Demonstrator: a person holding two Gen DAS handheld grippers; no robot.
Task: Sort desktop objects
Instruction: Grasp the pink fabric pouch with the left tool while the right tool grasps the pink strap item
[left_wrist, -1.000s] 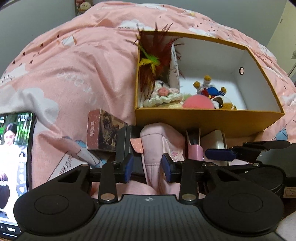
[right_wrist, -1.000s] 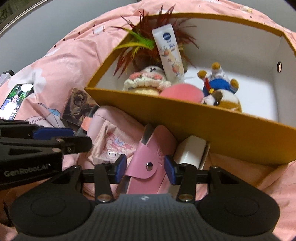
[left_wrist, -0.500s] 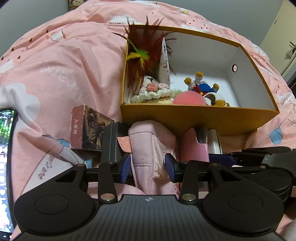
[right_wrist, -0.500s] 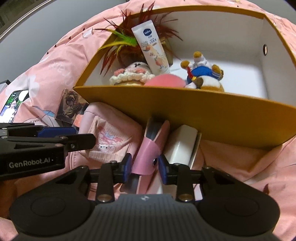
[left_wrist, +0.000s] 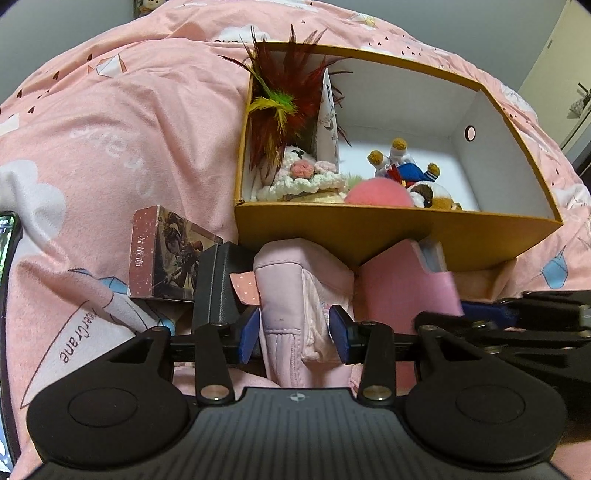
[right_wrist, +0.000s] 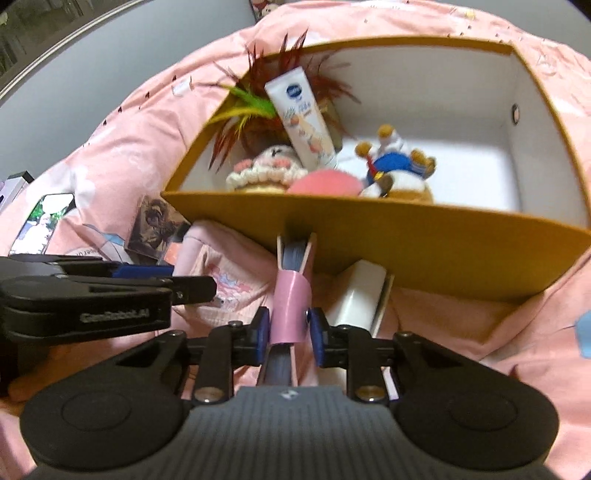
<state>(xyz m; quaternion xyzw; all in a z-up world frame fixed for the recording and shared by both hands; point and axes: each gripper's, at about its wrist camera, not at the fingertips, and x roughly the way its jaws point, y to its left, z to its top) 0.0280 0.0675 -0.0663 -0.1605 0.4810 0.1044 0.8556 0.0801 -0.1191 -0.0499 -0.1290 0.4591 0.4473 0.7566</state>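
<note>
A pale pink fabric pouch (left_wrist: 291, 295) stands on the pink bedding between the pads of my left gripper (left_wrist: 295, 332). The pads flank it closely and it does not look squeezed. My right gripper (right_wrist: 289, 332) is closing on a pink snap case (right_wrist: 290, 302), edge-on with a dark insert, and both pads touch its strap. The left wrist view shows that case (left_wrist: 406, 280) blurred at the right. Just behind stands a mustard cardboard box (right_wrist: 369, 229) with a white inside. It holds feathers (left_wrist: 284, 96), a crochet toy (left_wrist: 303, 177), a pink ball (left_wrist: 376, 192), a plush figure (right_wrist: 395, 166) and a cream tube (right_wrist: 303, 118).
A small picture-printed card box (left_wrist: 162, 254) and a black block (left_wrist: 218, 280) sit left of the pouch. A lit phone (right_wrist: 44, 218) lies at the far left. Beside the pink case, a white box (right_wrist: 358, 295) rests against the mustard box's front wall. Pink bedding (left_wrist: 110, 129) surrounds everything.
The right jaws have narrowed onto the pink case, which turned edge-on and rose slightly. The left jaws widened and moved forward around the pouch.
</note>
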